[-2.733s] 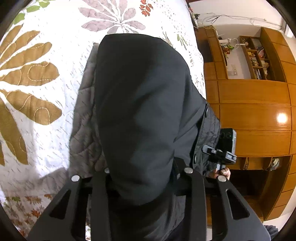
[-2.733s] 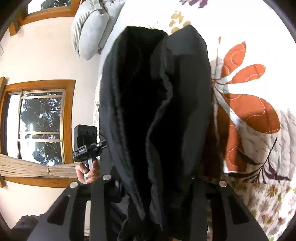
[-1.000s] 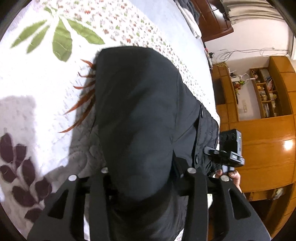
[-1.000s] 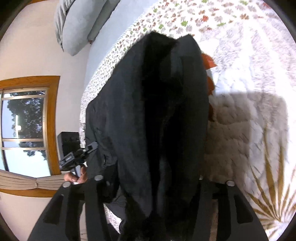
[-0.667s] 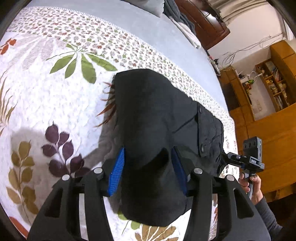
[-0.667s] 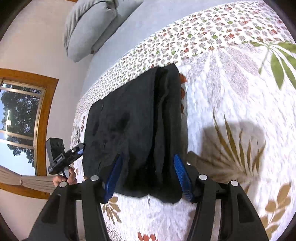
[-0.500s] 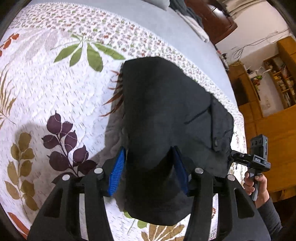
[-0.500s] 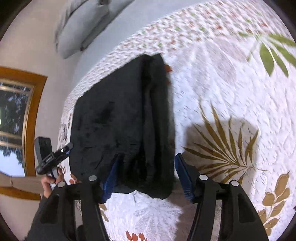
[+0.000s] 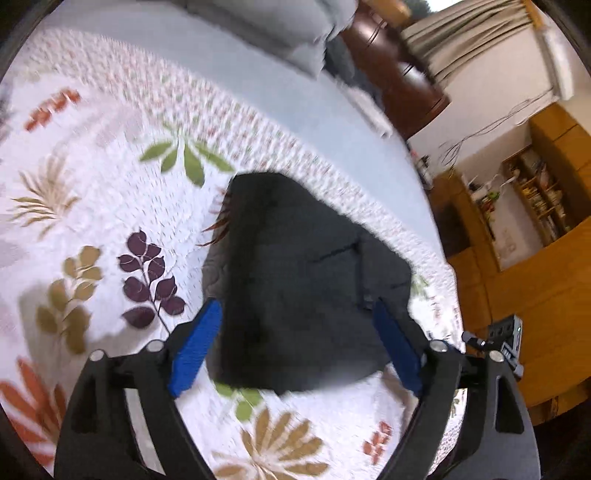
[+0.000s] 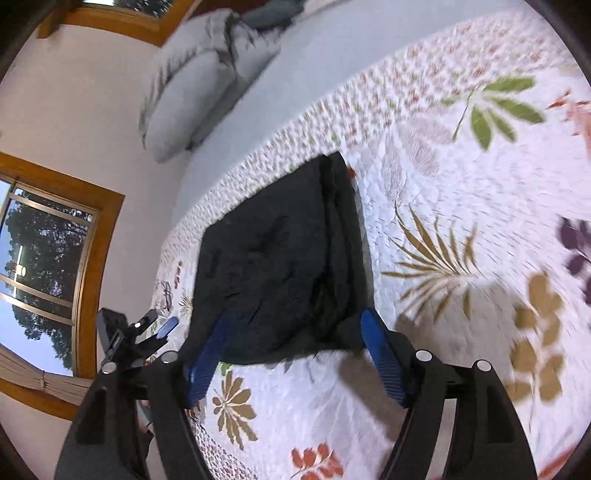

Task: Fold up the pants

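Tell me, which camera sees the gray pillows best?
The right wrist camera does. It shows the gray pillows whole, stacked at the head of the bed beyond the folded black pants. The left wrist camera catches only a blurry gray corner of them at the top edge.

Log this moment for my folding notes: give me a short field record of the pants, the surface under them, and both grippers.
pants: black pants, folded into a compact stack, lying flat
surface: floral quilt on a bed
left gripper: left gripper open, blue fingers spread apart, nothing held
right gripper: right gripper open, blue fingers spread apart, nothing held
contact: neither gripper grips the pants
background: grey pillows at the head of the bed
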{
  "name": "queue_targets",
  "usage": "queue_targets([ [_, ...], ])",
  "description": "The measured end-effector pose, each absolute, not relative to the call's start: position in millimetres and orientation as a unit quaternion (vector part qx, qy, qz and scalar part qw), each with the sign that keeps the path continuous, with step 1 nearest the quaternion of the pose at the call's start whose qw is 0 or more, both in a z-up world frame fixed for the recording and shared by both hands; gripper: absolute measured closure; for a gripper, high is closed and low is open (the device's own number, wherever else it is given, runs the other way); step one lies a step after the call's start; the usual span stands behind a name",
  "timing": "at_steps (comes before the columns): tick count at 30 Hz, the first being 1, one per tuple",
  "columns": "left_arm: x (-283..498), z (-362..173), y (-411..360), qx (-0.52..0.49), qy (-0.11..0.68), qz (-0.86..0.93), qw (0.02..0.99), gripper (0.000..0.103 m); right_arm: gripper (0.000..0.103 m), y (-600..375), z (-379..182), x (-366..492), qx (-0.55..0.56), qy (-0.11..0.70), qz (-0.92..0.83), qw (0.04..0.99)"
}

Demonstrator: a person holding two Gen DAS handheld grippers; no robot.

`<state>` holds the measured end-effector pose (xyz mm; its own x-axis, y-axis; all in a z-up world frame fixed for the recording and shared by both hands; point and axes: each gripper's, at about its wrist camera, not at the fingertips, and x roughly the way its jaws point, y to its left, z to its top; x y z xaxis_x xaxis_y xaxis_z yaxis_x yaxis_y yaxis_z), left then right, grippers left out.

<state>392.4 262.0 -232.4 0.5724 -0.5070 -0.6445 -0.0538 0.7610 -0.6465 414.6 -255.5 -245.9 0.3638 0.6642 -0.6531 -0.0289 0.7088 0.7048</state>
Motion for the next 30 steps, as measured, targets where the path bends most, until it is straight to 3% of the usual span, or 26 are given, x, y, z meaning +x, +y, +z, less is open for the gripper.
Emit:
queue_targets([
  [3,350.5,-192.5,261.0,-0.305,0.409,-0.126,0.851,0.011,0.016,-260.2,-217.7,379.2,0.299,0.495,0.212,0.788],
  [11,234.7,-107.1,262.1,-0.280,0.363,-0.080,0.885,0.003,0.007,-254.8,-133.3,279.7,0.267,0.440,0.195,0.835],
  [23,84.1,-2.5,198.9,-0.137,0.318,-0.018,0.938,0.003,0.004,-233.3,-12.1,119.9,0.159,0.359,0.166,0.905],
  [30,13.3,35.3,153.1,-0.098,0.316,-0.007,0.943,0.003,0.004,-210.2,21.7,46.7,0.111,0.348,0.156,0.918],
])
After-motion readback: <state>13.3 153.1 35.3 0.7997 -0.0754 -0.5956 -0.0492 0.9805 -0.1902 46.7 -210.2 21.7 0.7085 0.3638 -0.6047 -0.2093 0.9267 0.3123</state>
